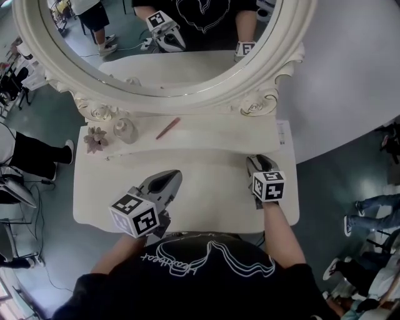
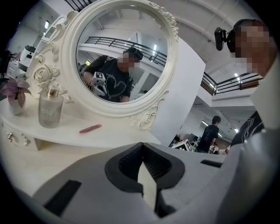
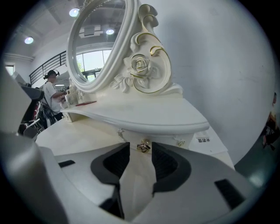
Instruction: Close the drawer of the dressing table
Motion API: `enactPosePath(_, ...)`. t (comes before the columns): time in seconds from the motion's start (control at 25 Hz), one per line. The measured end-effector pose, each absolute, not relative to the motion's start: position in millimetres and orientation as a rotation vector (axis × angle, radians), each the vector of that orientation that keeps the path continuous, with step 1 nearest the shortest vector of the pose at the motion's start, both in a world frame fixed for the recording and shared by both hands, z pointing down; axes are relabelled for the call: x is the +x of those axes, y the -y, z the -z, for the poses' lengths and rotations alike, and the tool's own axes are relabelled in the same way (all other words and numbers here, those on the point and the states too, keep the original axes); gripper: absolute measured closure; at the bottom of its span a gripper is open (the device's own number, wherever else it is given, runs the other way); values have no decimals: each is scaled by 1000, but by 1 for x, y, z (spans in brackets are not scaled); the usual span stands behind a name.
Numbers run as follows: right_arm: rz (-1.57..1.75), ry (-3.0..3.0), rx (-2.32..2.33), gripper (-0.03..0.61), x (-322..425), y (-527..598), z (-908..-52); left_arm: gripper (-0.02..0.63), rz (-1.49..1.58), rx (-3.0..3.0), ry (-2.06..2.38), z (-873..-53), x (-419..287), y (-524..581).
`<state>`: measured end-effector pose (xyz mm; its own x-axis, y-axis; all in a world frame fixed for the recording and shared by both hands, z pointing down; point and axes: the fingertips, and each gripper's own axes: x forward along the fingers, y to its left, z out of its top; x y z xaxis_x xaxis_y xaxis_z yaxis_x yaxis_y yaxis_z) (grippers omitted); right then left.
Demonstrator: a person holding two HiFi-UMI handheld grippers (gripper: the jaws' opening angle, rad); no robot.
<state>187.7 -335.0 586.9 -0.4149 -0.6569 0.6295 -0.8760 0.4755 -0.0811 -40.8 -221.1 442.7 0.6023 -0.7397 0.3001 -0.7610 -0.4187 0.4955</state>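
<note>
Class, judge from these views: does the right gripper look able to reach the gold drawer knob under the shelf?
Likely yes: the right gripper points straight at the gold knob, which sits at its open jaw tips, with nothing in between.

— How's your light?
— Bright and even. Ceiling lamps (image 3: 76,12) glow upper left, and your dressing table (image 1: 206,187) looks pale, softly shadowed.
— Sharpness?
— Gripper views bend and darken toward their corners; closest parts blur.

Bench middle: bare bench (image 1: 212,187), open from front edge to back.
Back edge: overhanging shelf (image 1: 219,139) and mirror (image 1: 275,72) block the way.
Shelf left: flower (image 1: 95,139), bottle (image 1: 125,130), stick (image 1: 167,127) stand close.
Shelf right: bare.
</note>
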Motion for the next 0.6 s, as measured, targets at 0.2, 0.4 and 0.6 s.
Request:
enactPosePath(0.2, -575, 2261, 1263, 439, 188, 311, -564, 611, -51, 2261, 1141, -439, -32, 214)
enactPosePath(0.4, -574, 2447, 1215, 533, 170, 276, -508, 611, -51, 2319, 1073, -430, -18, 206)
enactPosePath(0.6, -437, 2614, 1207, 574, 150, 237, -445, 611, -56, 2385, 1005, -420, -4, 194)
